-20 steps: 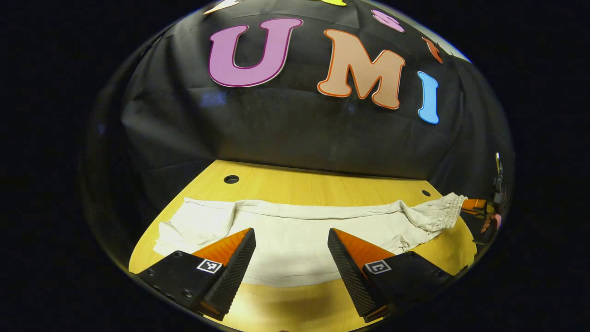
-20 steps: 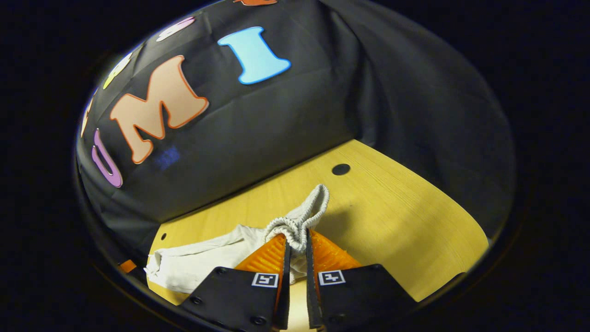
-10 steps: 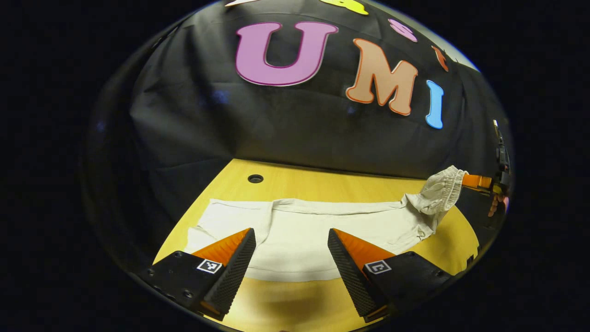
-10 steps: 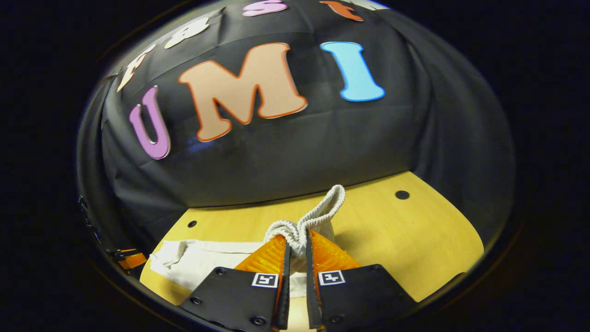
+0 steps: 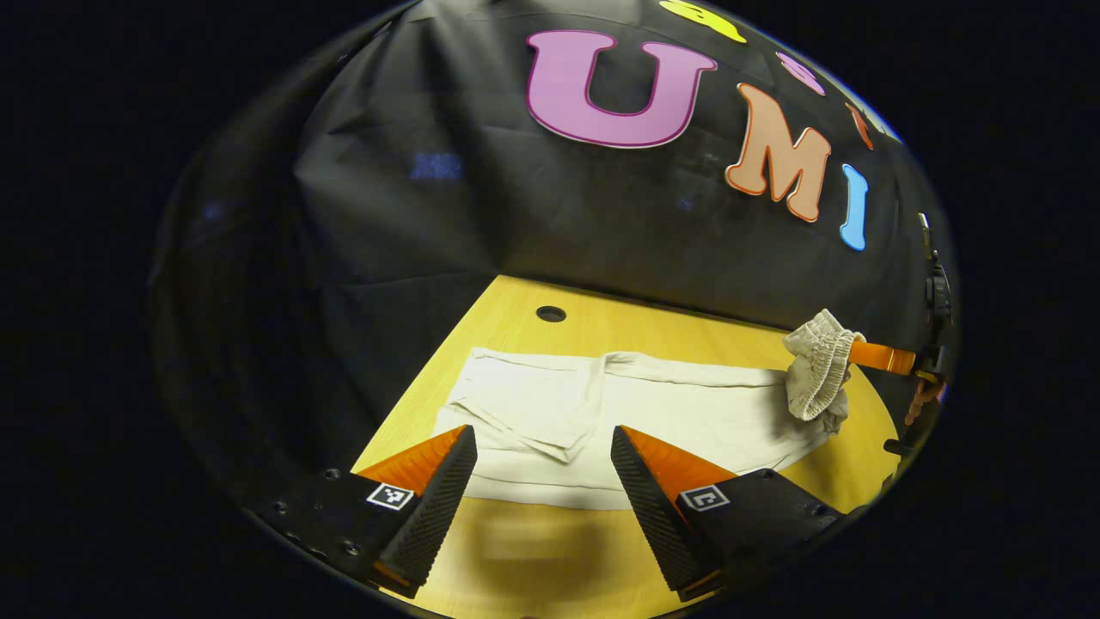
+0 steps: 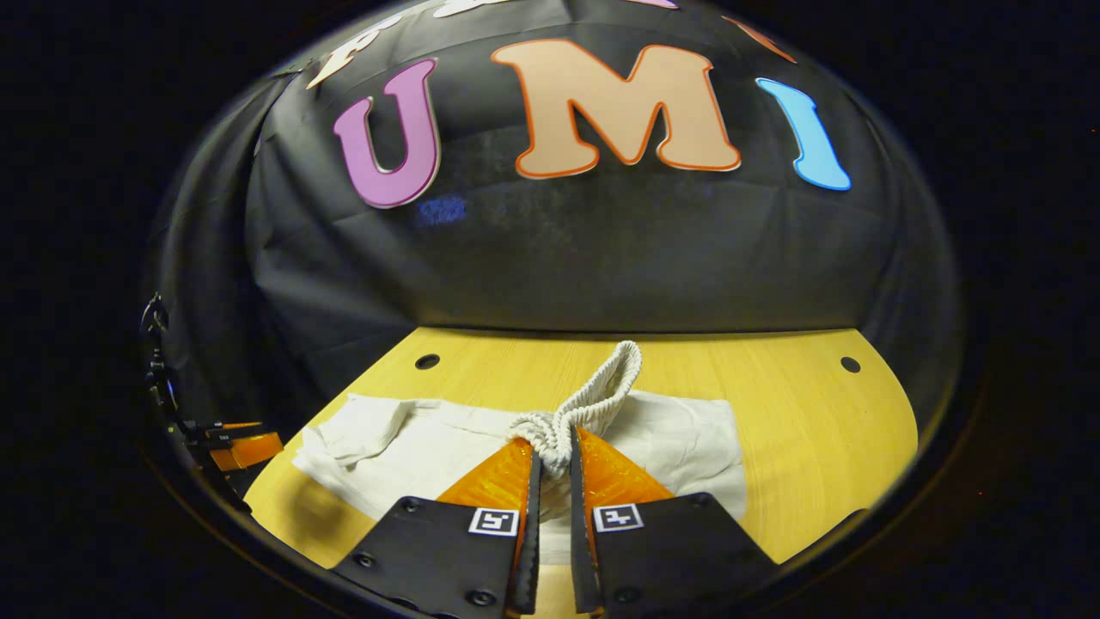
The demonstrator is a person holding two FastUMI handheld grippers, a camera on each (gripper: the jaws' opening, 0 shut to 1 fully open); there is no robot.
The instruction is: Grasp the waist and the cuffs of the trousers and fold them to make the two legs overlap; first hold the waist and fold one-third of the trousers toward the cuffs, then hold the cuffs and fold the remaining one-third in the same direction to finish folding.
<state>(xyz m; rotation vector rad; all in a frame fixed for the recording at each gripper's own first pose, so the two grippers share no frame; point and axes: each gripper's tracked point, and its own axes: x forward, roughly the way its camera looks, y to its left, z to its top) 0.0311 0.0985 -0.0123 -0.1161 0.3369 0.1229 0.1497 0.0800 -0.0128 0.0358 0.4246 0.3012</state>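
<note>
In the left gripper view, the left gripper [image 5: 543, 468] is held with fingers apart above the pale trousers [image 5: 601, 417] spread on the wooden surface [image 5: 550, 559]; the right gripper [image 5: 876, 356] is cut off at the edge. In the right gripper view, its fingers are clamped on the gathered waist [image 6: 584, 408], whose lower part is hidden between them.

Cream-white trousers [image 5: 653, 413] with ribbed waist [image 6: 593, 404] on yellow wood-grain table [image 6: 799, 430].

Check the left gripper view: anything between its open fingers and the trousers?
Nothing. In the left gripper view the left gripper hangs open over bare table, with the trousers' near edge just beyond the fingertips.
</note>
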